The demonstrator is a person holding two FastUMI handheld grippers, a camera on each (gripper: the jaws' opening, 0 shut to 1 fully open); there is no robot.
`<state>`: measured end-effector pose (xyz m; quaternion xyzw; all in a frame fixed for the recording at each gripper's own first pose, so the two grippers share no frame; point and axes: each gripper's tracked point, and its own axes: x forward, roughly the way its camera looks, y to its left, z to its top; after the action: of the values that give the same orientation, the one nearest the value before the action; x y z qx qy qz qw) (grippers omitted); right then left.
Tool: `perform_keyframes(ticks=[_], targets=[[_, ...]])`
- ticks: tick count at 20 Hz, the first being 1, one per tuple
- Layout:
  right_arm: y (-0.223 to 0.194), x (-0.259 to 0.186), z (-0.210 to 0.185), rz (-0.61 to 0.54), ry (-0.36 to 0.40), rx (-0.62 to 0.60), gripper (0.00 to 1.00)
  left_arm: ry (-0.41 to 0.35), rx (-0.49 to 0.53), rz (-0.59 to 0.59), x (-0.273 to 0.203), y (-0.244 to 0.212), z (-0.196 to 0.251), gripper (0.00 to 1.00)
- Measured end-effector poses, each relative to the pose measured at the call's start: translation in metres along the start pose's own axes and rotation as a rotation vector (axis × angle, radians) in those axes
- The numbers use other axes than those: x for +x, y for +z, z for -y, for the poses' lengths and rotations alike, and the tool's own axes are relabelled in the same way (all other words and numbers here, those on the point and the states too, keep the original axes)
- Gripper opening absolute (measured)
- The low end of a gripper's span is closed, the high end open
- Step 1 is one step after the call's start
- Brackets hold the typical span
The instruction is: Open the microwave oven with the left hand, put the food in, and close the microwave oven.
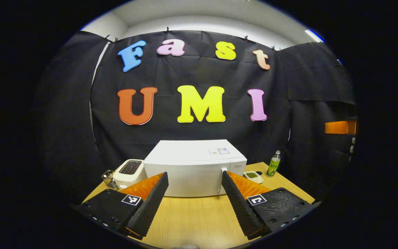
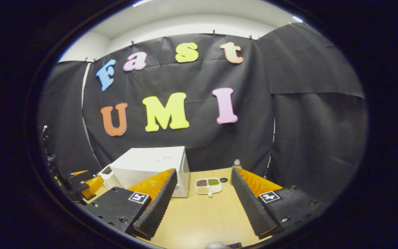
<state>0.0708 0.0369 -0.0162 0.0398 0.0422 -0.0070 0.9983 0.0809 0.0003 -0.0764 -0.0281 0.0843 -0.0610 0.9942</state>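
A white box-shaped microwave oven (image 1: pixel 195 168) stands with its door shut at the back of the pale wooden table (image 1: pixel 199 218), straight ahead of the left gripper (image 1: pixel 195 180), whose jaws stand wide and empty, well short of it. The white divided food tray (image 2: pixel 208 185) lies on the table just right of the microwave, ahead of the right gripper (image 2: pixel 204 178), between its wide, empty jaws and apart from them. A white toaster (image 1: pixel 129 172) sits left of the microwave, a green bottle (image 1: pixel 273 164) to the right.
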Motion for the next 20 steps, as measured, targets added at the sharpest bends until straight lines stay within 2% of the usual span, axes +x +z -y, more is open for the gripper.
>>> perform_keyframes(ticks=[1,2,3,4,5,6,8,9,10,11,12,13,20], targets=[[0.003,-0.003,-0.005,0.016,0.006,-0.008,0.92,0.011,0.003,0.004,-0.011,0.007,-0.005,0.84],[0.004,-0.006,-0.01,0.025,0.015,-0.022,0.92,0.02,0.01,0.015,-0.022,0.015,-0.009,0.95],[0.003,-0.008,-0.016,0.033,0.023,-0.036,0.92,0.031,0.02,0.032,-0.031,0.024,-0.015,0.95],[0.004,-0.011,-0.022,0.042,0.033,-0.045,1.0,0.045,0.031,0.058,-0.04,0.035,-0.02,0.95],[0.006,-0.014,-0.028,0.052,0.046,-0.053,0.92,0.058,0.04,0.074,-0.047,0.043,-0.024,0.95],[0.007,-0.016,-0.034,0.057,0.055,-0.061,1.0,0.071,0.049,0.089,-0.055,0.05,-0.029,0.94],[0.006,-0.02,-0.044,0.066,0.076,-0.064,1.0,0.089,0.055,0.122,-0.066,0.065,-0.035,0.94],[0.007,-0.022,-0.047,0.069,0.081,-0.065,0.92,0.089,0.054,0.138,-0.072,0.072,-0.037,0.95],[0.009,-0.023,-0.05,0.076,0.085,-0.066,1.0,0.086,0.048,0.151,-0.075,0.078,-0.038,0.95],[0.011,-0.026,-0.053,0.081,0.089,-0.063,0.92,0.087,0.042,0.16,-0.077,0.082,-0.04,0.95],[0.014,-0.029,-0.057,0.09,0.095,-0.057,1.0,0.091,0.036,0.165,-0.08,0.085,-0.043,0.94],[0.017,-0.031,-0.058,0.099,0.095,-0.054,0.92,0.097,0.032,0.172,-0.082,0.088,-0.045,0.94],[0.028,-0.042,-0.059,0.117,0.07,-0.061,0.92,0.098,0.027,0.205,-0.085,0.101,-0.053,0.94]])
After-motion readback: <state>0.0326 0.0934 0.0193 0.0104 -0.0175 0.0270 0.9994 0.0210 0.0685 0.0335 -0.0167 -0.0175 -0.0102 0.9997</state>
